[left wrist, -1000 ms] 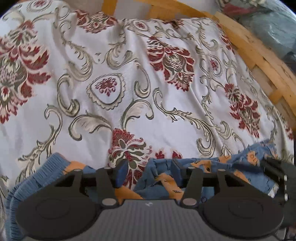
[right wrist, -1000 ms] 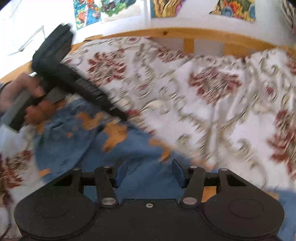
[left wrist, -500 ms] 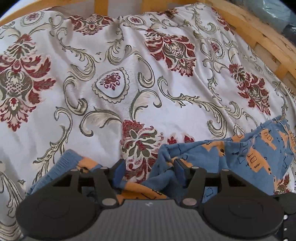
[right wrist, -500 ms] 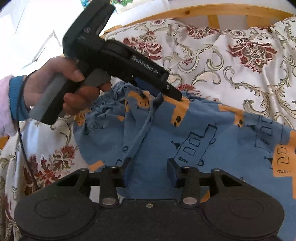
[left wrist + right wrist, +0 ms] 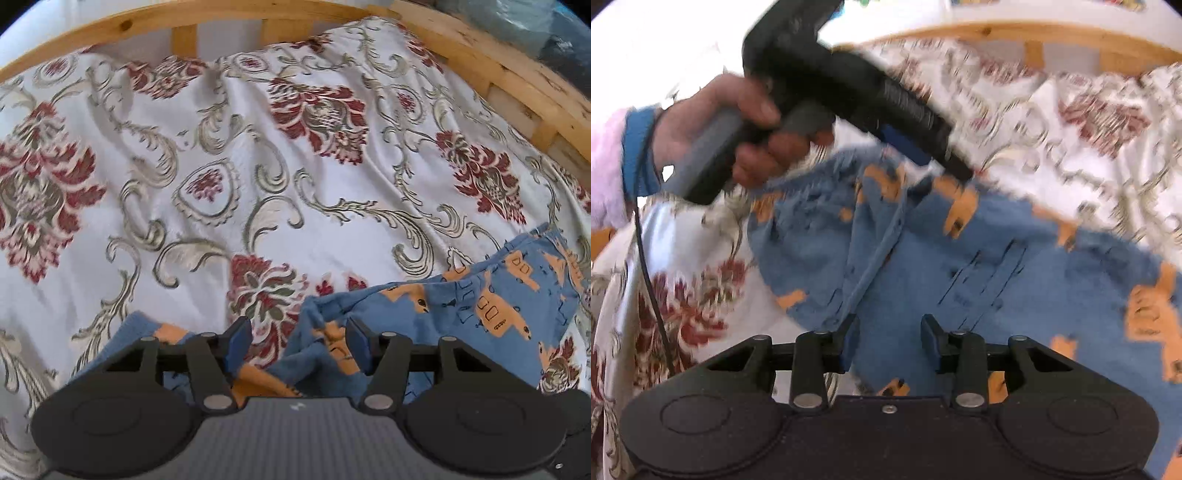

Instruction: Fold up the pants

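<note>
Since a second ago the left hand-held gripper [image 5: 299, 341] has drawn back from the pants [image 5: 480, 306], so its own view takes in more of the floral bedspread [image 5: 229, 166] and the wooden bed frame [image 5: 491, 70] behind. More of the blue cloth with its orange vehicle print now shows to the right of that gripper, where earlier only a bunched strip lay at the fingertips. From the right wrist view, the left hand [image 5: 738, 125] has raised its tool: half a second ago the tip was down on the cloth, and now it stands just above the upper edge of the pants [image 5: 923, 266], blurred with motion.

Both grippers are released. The left one's jaws stand wide apart, with a rumpled fold of cloth and a patch of bedspread between them, nothing pinched. The right hand-held gripper [image 5: 889, 341] is likewise spread, low over the middle of the garment, holding nothing.

The pants lie on the bed, spread mostly flat on the bedspread, with a ridge of gathered fabric running from the upper edge toward the right gripper. A ribbed blue cuff or waistband [image 5: 129, 332] peeks out at the lower left of the left wrist view; which it is I cannot tell.

My reading is that a laying-out or smoothing pass has just ended and no fold is yet made. The ridge looks like the thing to flatten, or to fold along, before either gripper takes an edge.
</note>
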A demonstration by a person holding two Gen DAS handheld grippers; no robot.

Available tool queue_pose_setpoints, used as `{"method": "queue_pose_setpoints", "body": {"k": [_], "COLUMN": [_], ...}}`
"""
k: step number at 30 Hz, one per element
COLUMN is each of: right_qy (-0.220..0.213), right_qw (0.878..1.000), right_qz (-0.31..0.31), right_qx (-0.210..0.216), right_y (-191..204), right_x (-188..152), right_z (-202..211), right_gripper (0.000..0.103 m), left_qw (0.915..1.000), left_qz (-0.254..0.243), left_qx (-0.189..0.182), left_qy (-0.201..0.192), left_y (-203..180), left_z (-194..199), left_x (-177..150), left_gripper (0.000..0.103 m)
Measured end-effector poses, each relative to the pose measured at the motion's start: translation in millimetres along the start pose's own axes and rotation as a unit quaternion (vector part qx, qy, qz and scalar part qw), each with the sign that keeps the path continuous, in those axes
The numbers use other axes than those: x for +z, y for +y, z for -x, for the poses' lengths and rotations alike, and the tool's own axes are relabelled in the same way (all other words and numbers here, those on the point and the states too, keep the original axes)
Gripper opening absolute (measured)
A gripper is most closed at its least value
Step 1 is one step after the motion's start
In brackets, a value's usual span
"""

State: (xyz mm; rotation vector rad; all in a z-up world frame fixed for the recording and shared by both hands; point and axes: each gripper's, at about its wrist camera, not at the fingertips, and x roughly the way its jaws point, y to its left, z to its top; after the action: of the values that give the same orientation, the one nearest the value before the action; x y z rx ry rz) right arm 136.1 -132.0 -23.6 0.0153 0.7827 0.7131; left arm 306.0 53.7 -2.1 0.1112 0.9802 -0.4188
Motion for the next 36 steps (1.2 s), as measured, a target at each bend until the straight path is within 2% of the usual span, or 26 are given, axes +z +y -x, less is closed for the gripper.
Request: {"method": "queue_pose_setpoints", "body": {"k": [2,4,5,6,7,10,12,15,17,21,23,26,28,32,34,35,36], "right_qy": [-0.015,-0.02,-0.023,-0.024,-0.023,-0.006,-0.016,-0.044,-0.058,-0.042,-0.017,-0.039,-0.06,-0.033,-0.05,-0.059,-0.061], "right_qw": [1.0,0.999,0.998,0.996,0.995,0.988,0.986,0.98,0.98,0.982,0.978,0.975,0.97,0.966,0.963,0.962,0.959], "right_qz": [-0.002,-0.001,0.001,0.005,0.009,0.005,-0.003,0.017,0.017,0.006,-0.008,-0.017,0.001,0.015,0.003,-0.002,-0.006], "right_qx": [-0.022,-0.049,-0.066,-0.085,-0.101,-0.152,-0.169,-0.194,-0.188,-0.183,-0.209,-0.22,-0.234,-0.255,-0.264,-0.268,-0.276], "right_y": [-7.3,-17.2,-22.0,-26.5,-31.4,-46.5,-55.2,-56.7,-64.2,-87.1,-104.6,-118.0,-115.8,-134.9,-142.9,-145.5,-147.8], "right_x": [4.4,6.4,5.9,4.4,1.5,-13.7,-20.4,-15.0,-5.4,15.4,16.8,17.8,18.2,16.3,15.7,12.6,7.7], "right_z": [7.5,12.3,14.6,16.6,18.2,16.5,22.9,31.8,34.6,14.0,-3.3,6.6,18.8,7.8,24.5,36.4,50.8], "right_gripper": [0.04,0.04,0.04,0.04,0.04,0.039,0.038,0.038,0.038,0.037,0.035,0.036,0.036,0.037,0.04,0.05,0.062], "left_qw": [0.9998,0.9991,0.9987,0.9984,0.9981,0.9982,0.9985,0.9988,0.9988,0.9987,0.9985,0.9983,0.9982,0.9978,0.9973,0.9975,0.9976], "left_qz": [-0.013,-0.022,-0.023,-0.023,-0.02,-0.004,-0.007,-0.003,0.003,-0.002,-0.002,0.011,0.02,0.01,0.01,0.007,0.001], "left_qx": [-0.006,-0.008,-0.009,-0.007,-0.004,0.008,0.021,0.04,0.046,0.048,0.053,0.055,0.055,0.065,0.071,0.068,0.061], "left_qy": [0.01,0.035,0.046,0.052,0.059,0.06,0.051,0.029,0.014,0.014,0.016,0.017,0.015,0.0,-0.012,-0.021,-0.032], "left_y": [-5.5,-9.2,-9.3,-8.9,-7.4,-3.3,-3.9,-6.2,-6.2,-7.0,-7.3,-4.2,-2.0,-7.6,-14.3,-19.5,-26.4], "left_z": [-5.6,-16.4,-21.6,-26.1,-30.7,-39.7,-43.6,-43.6,-39.5,-39.2,-40.5,-41.7,-37.5,-25.1,-18.2,-12.6,-7.0], "left_x": [3.3,6.2,7.1,7.7,8.0,7.5,6.9,5.5,4.7,2.9,1.8,2.6,3.0,4.4,7.7,9.1,10.4], "left_gripper": [0.061,0.055,0.05,0.031,0.017,0.01,0.009,0.009,0.009,0.009,0.01,0.017,0.024,0.025,0.026,0.028,0.034]}}
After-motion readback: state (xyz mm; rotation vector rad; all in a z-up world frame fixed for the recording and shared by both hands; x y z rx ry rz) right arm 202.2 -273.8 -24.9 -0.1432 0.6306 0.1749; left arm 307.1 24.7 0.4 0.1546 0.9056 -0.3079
